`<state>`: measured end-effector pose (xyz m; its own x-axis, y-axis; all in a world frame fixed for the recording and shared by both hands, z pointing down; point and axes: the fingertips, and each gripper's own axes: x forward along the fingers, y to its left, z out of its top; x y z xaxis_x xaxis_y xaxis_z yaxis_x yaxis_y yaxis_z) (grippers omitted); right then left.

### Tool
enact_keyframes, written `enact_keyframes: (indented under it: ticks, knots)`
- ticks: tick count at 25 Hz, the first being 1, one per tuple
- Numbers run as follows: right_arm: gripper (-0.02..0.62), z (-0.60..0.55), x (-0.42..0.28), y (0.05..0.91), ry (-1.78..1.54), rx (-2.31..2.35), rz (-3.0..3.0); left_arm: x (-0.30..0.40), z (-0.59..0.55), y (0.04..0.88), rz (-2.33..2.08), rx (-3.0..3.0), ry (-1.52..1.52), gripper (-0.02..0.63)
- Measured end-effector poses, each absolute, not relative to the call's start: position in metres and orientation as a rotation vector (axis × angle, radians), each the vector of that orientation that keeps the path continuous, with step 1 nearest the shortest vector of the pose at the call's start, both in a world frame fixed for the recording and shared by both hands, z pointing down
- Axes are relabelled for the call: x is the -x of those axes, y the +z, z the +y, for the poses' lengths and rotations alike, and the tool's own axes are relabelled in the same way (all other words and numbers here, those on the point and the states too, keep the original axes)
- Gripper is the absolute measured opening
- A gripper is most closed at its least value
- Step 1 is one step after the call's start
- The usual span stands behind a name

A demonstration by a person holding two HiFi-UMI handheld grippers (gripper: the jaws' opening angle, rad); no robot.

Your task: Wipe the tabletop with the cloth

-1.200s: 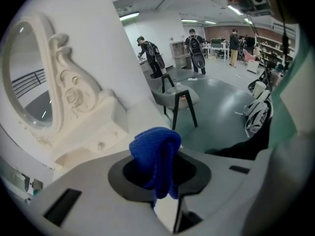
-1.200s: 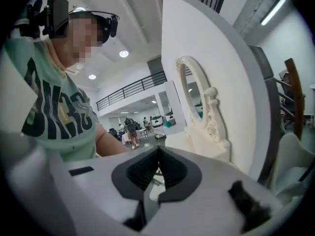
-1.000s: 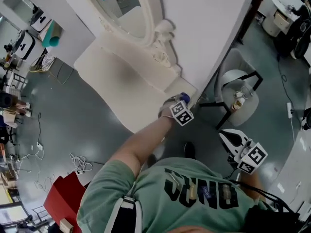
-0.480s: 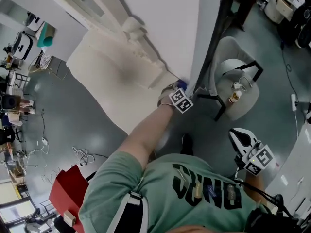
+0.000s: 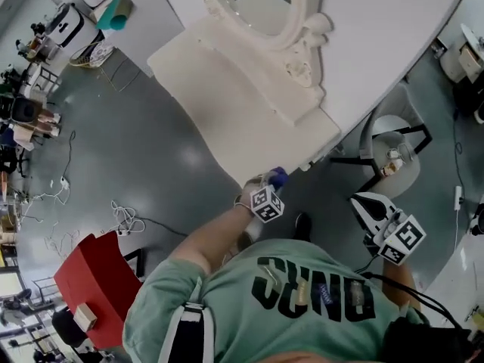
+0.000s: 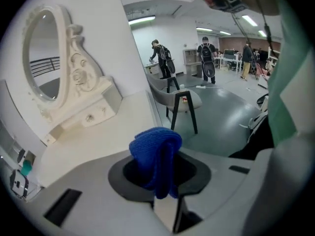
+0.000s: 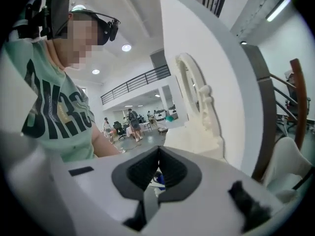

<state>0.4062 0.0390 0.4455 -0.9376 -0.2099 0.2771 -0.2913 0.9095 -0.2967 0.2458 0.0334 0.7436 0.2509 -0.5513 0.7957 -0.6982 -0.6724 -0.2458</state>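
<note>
A bunched blue cloth [image 5: 277, 177] [image 6: 155, 154] is clamped in my left gripper [image 5: 272, 183] [image 6: 160, 175], which is shut on it. It hovers at the front right corner of the white vanity tabletop [image 5: 227, 104] [image 6: 103, 136]; whether the cloth touches the surface cannot be told. An ornate white oval mirror [image 5: 295, 21] [image 6: 47, 77] stands at the back of the table. My right gripper [image 5: 357, 201] [image 7: 158, 168] is held low at the right, away from the table, with its jaws pressed together and nothing between them.
A grey chair [image 5: 393, 153] with small items on its seat stands right of the table by the white wall [image 5: 393, 36]. A red box [image 5: 91, 286] and loose cables [image 5: 125, 219] lie on the floor at the left. People stand far off [image 6: 206, 63].
My left gripper with the cloth has drawn back from the table's far right end by the wall to the front corner. The right gripper has stayed low at the right.
</note>
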Motion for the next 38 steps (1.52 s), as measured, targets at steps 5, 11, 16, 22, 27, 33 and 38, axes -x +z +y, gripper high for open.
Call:
enact_keyframes:
  ticks: [5, 11, 16, 22, 27, 33, 38]
  knots:
    - [0.012, 0.113, -0.298, 0.427, 0.429, -0.263, -2.863, -0.174, 0.163, 0.748, -1.094, -2.384, 1.361, 0.095]
    - [0.012, 0.171, -0.227, 0.409, 0.414, -0.249, -2.885, -0.067, 0.281, 0.731, -1.153, -2.256, 1.313, 0.095]
    - [0.012, 0.166, -0.230, 0.390, 0.465, -0.322, -2.938, -0.005, 0.280, 0.667, -1.379, -2.176, 0.931, 0.095]
    - [0.012, 0.136, -0.275, 0.363, 0.399, -0.425, -2.990, -0.006, 0.237, 0.543, -1.574, -2.277, 0.485, 0.097]
    - [0.012, 0.108, -0.310, 0.346, 0.310, -0.472, -3.021, -0.060, 0.184, 0.439, -1.587, -2.420, 0.082, 0.097]
    - [0.011, 0.098, -0.335, 0.325, 0.349, -0.686, -3.015, -0.110, 0.144, 0.349, -1.364, -2.685, -0.126, 0.097]
    - [0.011, 0.083, -0.342, 0.306, 0.341, -0.955, -2.986, -0.107, 0.114, 0.305, -1.144, -2.808, -0.218, 0.097]
